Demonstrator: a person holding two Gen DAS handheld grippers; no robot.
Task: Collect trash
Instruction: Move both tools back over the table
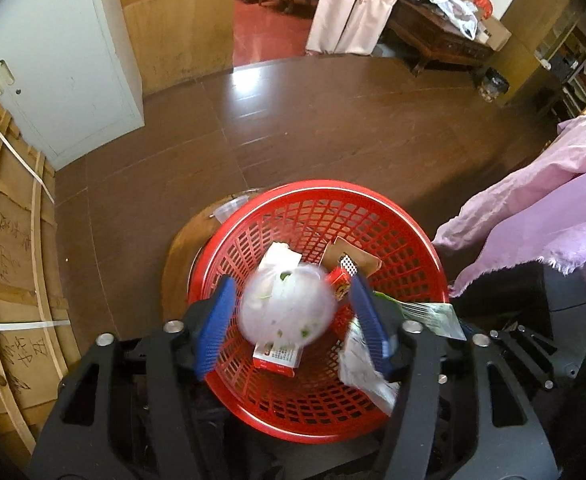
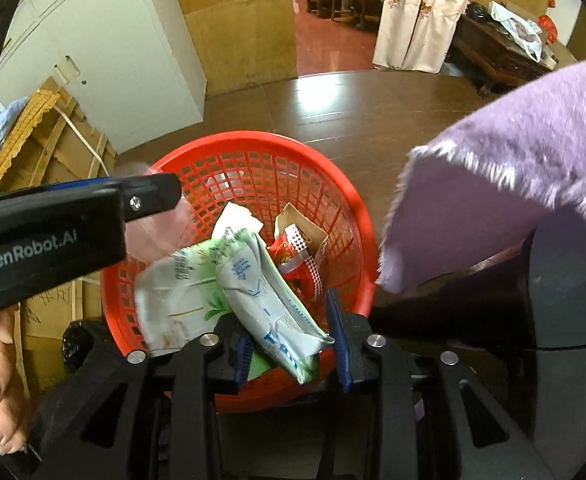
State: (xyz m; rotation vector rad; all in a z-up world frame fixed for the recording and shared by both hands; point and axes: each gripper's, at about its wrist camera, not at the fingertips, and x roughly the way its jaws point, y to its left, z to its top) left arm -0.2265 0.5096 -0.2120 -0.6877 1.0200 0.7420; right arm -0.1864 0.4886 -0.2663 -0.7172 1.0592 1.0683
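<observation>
Blue-padded left gripper (image 1: 289, 320), fingers spread, clear round plastic cup (image 1: 287, 308) blurred between them, untouched, over the red plastic mesh basket (image 1: 373, 200). Right gripper (image 2: 291, 348), fingers parted; white-and-blue crinkled wrapper (image 2: 269, 300) lies loose between. Risk: wrapper lies near the basket rim and may spill out. Basket sits on the brown surface (image 1: 293, 120).

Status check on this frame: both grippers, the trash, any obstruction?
Left gripper: jaws open, clear bag dropping free. Right gripper: jaws open, wrappers loose. Both over red basket. Nothing blocking.

The round red plastic lattice basket (image 1: 405, 236) is crowded with wrappers; its right side is hemmed by draped lilac cloth (image 2: 505, 200); bare brown table (image 1: 293, 128) lies beyond.
</observation>
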